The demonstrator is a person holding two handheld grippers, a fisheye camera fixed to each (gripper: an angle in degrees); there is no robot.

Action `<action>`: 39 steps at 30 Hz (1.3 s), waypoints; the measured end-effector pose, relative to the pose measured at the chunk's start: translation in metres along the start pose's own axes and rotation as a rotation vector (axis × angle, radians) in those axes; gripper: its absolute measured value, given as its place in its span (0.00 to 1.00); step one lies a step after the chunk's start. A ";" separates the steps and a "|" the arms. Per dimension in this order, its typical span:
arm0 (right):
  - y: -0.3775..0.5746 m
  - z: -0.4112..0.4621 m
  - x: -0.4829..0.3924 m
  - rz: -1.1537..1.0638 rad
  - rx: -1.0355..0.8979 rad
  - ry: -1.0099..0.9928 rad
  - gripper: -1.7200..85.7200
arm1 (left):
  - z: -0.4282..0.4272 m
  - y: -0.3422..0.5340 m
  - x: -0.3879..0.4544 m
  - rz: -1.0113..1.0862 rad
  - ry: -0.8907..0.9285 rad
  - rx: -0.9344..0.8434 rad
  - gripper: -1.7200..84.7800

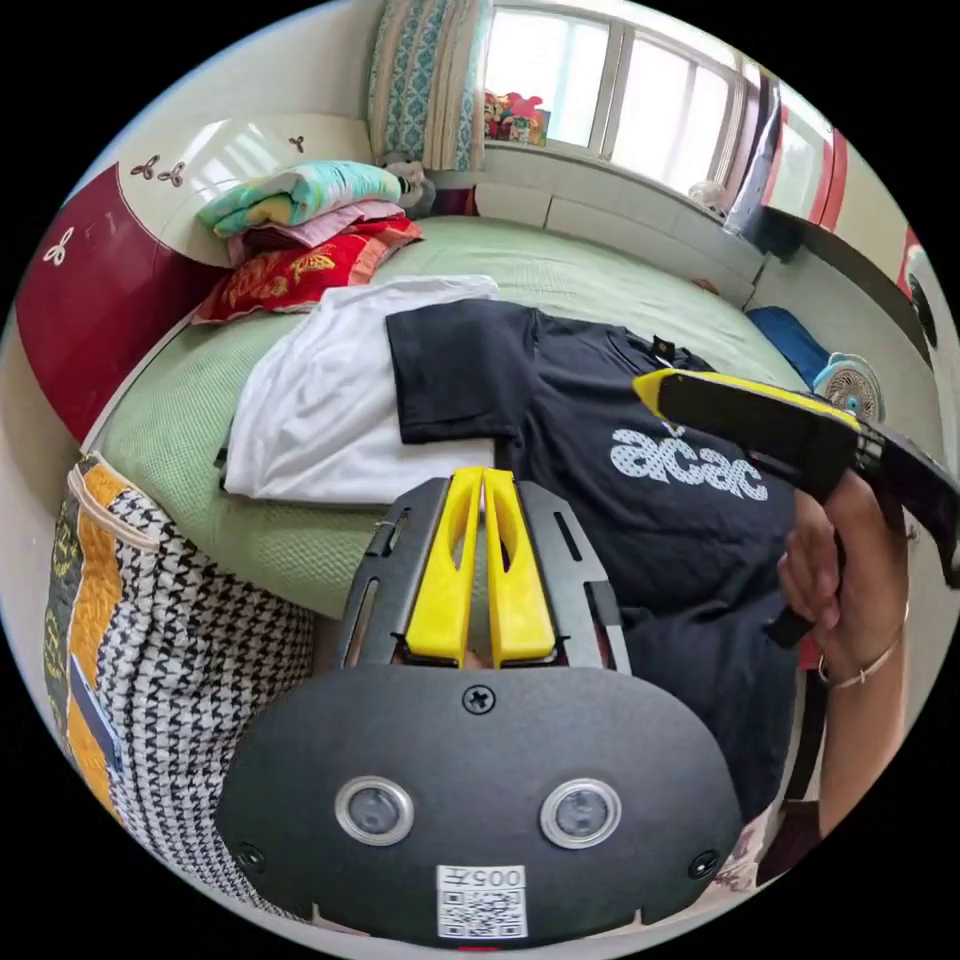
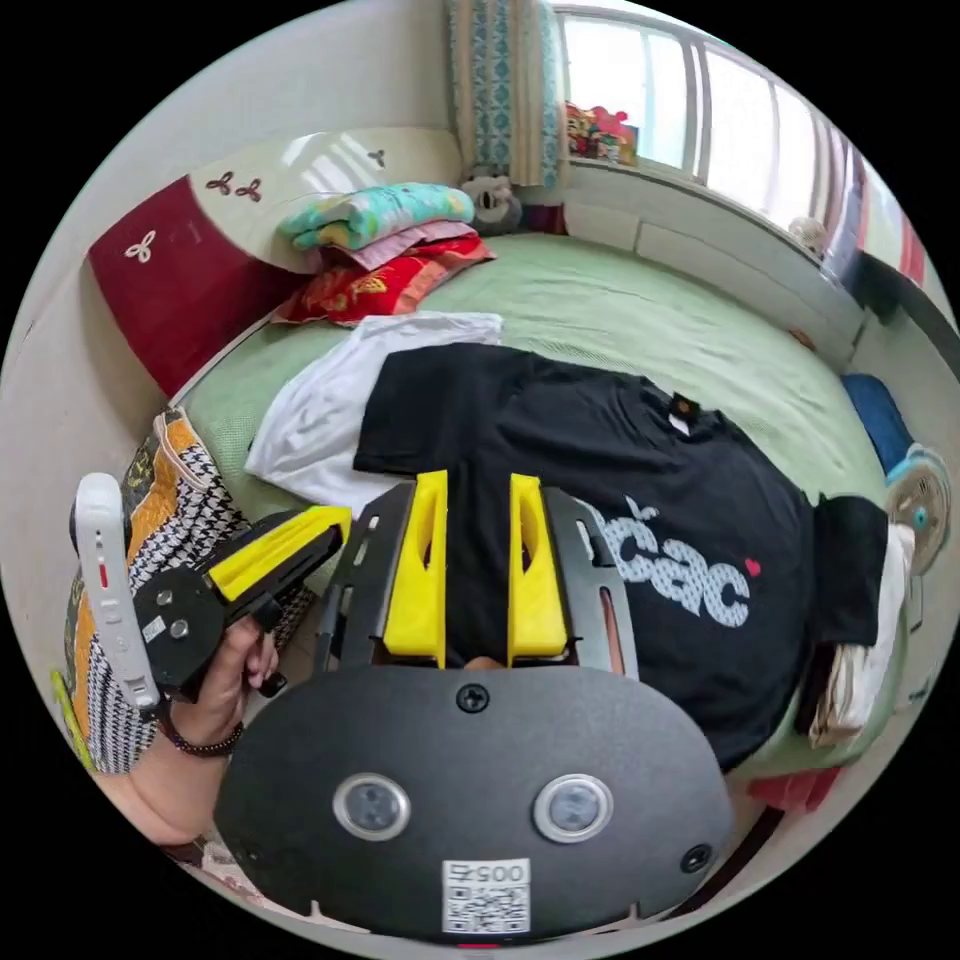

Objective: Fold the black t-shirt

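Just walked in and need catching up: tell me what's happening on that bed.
A person holds tongs in each hand over a black t-shirt spread flat, print up, on the green bed. The left tongs are shut on nothing; the right tongs are open. Neither grips the shirt. A white garment lies partly under one sleeve. Folding hasn't started.

On the green bed [image 2: 640,310] lie one black printed t-shirt [image 2: 640,480], one white garment [image 2: 330,400] and one stack of folded bedding [image 2: 385,245], perhaps three or four pieces. Two yellow-jawed grippers, one houndstooth bag [image 1: 200,640] and one small fan [image 1: 850,385] show.
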State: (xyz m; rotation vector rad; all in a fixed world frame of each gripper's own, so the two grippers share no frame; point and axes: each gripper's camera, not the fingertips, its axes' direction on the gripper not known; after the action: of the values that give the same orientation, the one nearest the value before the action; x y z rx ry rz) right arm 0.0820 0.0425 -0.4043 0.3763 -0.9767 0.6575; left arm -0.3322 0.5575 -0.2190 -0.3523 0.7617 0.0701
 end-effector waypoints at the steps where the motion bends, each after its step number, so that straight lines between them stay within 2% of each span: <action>1: -0.008 0.004 -0.006 -0.025 0.007 -0.002 0.12 | 0.002 -0.005 -0.015 -0.018 0.013 0.026 0.02; 5: -0.061 0.045 -0.048 -0.192 -0.011 -0.026 0.14 | 0.022 -0.024 -0.063 -0.100 0.106 0.038 0.04; 8: -0.095 0.078 -0.070 -0.228 -0.073 -0.089 0.14 | 0.039 -0.035 -0.083 -0.126 0.123 -0.007 0.07; 16: -0.144 0.155 -0.086 -0.165 -0.189 -0.066 0.10 | 0.060 -0.038 -0.105 -0.128 0.110 -0.036 0.09; 19: -0.146 0.161 -0.076 -0.140 -0.183 -0.059 0.06 | 0.057 -0.036 -0.113 -0.137 0.142 -0.026 0.05; 22: -0.149 0.148 -0.059 -0.105 -0.143 -0.112 0.02 | 0.050 -0.036 -0.118 -0.158 0.176 -0.023 0.02; 28: -0.150 0.106 -0.009 -0.048 -0.036 -0.108 0.01 | 0.019 -0.042 -0.104 -0.100 0.164 0.076 0.01; 33: -0.129 0.071 0.077 0.111 0.044 -0.087 0.01 | 0.003 -0.034 -0.070 -0.024 0.241 0.104 0.01; 39: -0.077 0.087 0.177 0.286 -0.041 -0.054 0.04 | 0.029 -0.017 -0.024 0.045 0.246 0.006 0.01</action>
State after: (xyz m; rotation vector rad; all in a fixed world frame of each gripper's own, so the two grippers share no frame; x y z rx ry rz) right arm 0.1465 -0.0043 -0.2083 0.2201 -1.1047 0.8884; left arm -0.3271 0.5529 -0.1782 -0.3414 1.0136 0.0671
